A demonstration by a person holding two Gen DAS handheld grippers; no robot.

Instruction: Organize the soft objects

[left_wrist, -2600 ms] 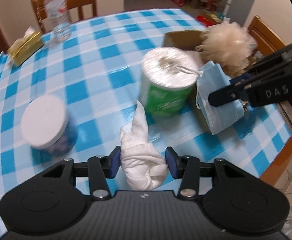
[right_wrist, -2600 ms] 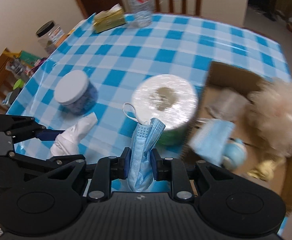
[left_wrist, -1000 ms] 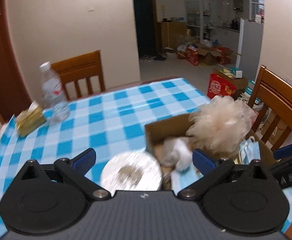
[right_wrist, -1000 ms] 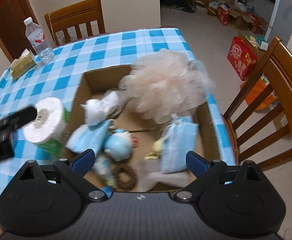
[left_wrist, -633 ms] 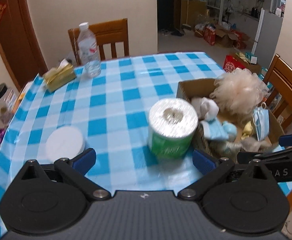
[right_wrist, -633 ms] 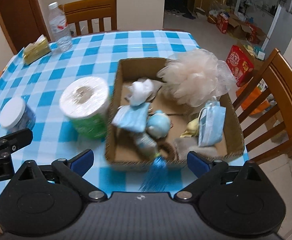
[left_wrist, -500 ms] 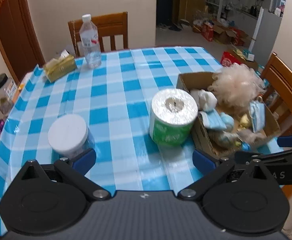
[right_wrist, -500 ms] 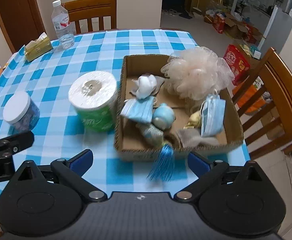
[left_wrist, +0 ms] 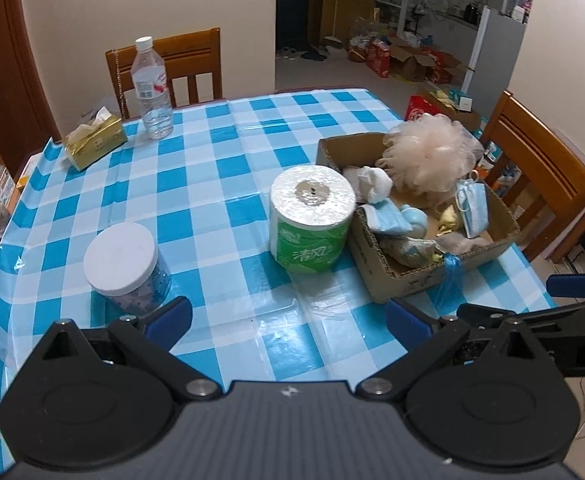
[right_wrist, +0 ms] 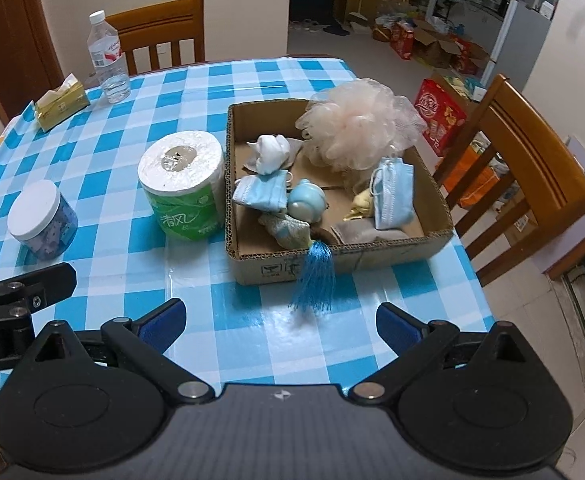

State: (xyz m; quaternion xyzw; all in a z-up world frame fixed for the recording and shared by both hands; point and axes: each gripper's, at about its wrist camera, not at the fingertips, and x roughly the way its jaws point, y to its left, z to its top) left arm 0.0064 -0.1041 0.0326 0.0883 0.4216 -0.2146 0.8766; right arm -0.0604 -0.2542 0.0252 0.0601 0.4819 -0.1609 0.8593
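A cardboard box (right_wrist: 436, 192) (left_wrist: 396, 276) stands on the checked table. In it lie a peach bath pouf (right_wrist: 356, 124) (left_wrist: 428, 156), a white cloth (right_wrist: 270, 152) (left_wrist: 372, 184), two blue face masks (right_wrist: 262, 194) (right_wrist: 394, 194), a pale blue ball (right_wrist: 306, 200) and a pouch with a blue tassel (right_wrist: 314, 280) hanging over the front wall. My left gripper (left_wrist: 288, 320) is open and empty, near the table's front edge. My right gripper (right_wrist: 280, 322) is open and empty, in front of the box.
A toilet paper roll (right_wrist: 182, 184) (left_wrist: 312, 216) stands just left of the box. A white-lidded jar (right_wrist: 40, 220) (left_wrist: 126, 264) is at the front left. A water bottle (left_wrist: 150, 88) and tissue pack (left_wrist: 92, 140) are at the back. Wooden chairs (right_wrist: 524, 184) flank the table.
Both grippers let go of the white cloth and the blue mask, which now lie in the box. Both have pulled back and up from the table, jaws wide open.
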